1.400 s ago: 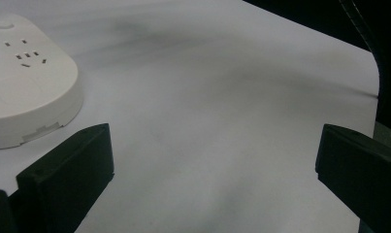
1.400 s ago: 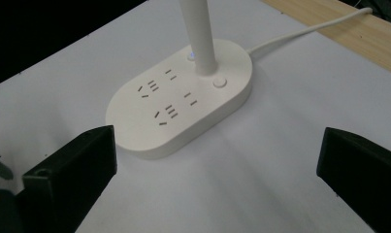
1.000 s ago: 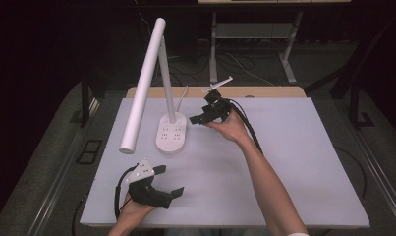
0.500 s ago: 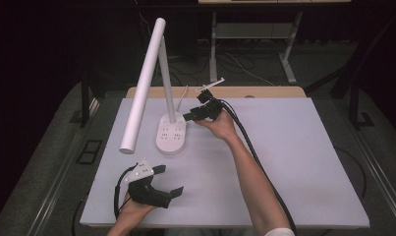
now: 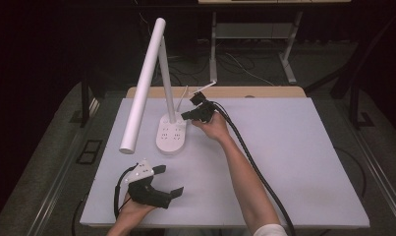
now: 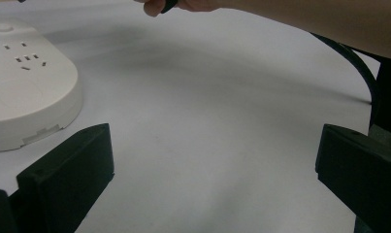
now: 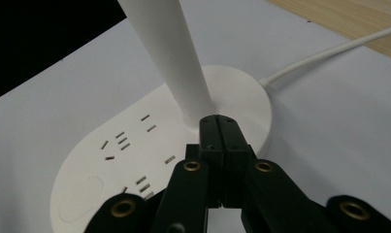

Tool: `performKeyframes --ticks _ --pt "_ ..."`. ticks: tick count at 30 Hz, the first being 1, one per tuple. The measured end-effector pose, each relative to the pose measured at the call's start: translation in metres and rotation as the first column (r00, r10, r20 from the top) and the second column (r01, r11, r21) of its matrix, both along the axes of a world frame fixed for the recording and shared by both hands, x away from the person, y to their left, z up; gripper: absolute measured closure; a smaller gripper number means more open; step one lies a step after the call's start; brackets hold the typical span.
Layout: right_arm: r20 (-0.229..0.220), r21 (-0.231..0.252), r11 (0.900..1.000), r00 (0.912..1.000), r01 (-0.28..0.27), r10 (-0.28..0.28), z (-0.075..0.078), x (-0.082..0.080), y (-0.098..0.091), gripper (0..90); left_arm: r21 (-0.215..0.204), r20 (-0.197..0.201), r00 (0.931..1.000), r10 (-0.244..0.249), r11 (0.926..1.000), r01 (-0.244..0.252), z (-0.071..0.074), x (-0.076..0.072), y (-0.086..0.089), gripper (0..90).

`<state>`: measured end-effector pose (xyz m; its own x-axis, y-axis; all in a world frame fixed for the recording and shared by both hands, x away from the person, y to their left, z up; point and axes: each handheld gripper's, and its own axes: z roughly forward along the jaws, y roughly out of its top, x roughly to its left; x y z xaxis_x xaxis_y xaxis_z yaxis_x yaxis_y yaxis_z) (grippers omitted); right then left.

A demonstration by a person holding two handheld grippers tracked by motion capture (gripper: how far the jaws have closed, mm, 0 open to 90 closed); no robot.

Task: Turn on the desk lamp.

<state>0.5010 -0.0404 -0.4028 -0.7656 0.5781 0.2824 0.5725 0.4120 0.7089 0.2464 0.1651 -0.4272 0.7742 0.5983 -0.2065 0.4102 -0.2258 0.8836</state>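
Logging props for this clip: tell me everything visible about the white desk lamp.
The white desk lamp looks like matte plastic: an oval base with rows of socket slots, a slim leaning stem and a long tube head sloping down to the left. It stands upright near the table's far edge; a white cord leaves its back. The right gripper's closed jaws sit at the stem's foot.

A white desk lamp (image 5: 172, 132) with sockets in its base stands on a pale counter (image 5: 303, 162). The right tongs (image 5: 186, 115), jaws just closed with nothing between them, point at the foot of the lamp's stem. The left tongs (image 5: 171, 181) rest open near the front edge.
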Motion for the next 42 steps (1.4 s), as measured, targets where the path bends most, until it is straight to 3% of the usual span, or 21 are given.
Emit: performKeyframes --ticks 6,15,20,24,29,42 --pt "-0.007 0.018 0.9998 0.9999 0.008 -0.008 -0.008 0.005 0.002 89.8 -0.002 0.001 1.0 -0.001 1.0 0.001 0.0 0.0 -0.001 0.0" --pt "-0.026 0.098 0.9948 0.9993 0.031 -0.028 -0.02 0.011 0.005 89.8 -0.003 0.002 1.0 0.001 1.0 -0.001 0.0 0.0 0.0 0.0" --pt "-0.039 0.083 0.9958 0.9985 0.04 -0.037 -0.027 0.013 0.007 89.8 -0.005 0.0 1.0 -0.002 1.0 0.002 0.0 0.001 -0.001 0.0" --pt "-0.065 0.106 0.9933 0.9971 0.047 -0.04 -0.032 0.015 0.005 89.8 -0.005 0.0 1.0 -0.001 1.0 0.001 0.0 0.001 -0.001 0.0" --pt "-0.043 0.094 0.9949 0.9985 0.038 -0.034 -0.032 0.013 0.005 90.0 -0.004 -0.003 1.0 -0.001 1.0 0.001 -0.001 0.003 -0.002 0.0" --pt "-0.041 0.092 0.9953 0.9988 0.03 -0.026 -0.033 0.013 0.004 90.0 0.001 -0.003 1.0 -0.007 1.0 0.007 -0.001 0.005 -0.002 0.0"
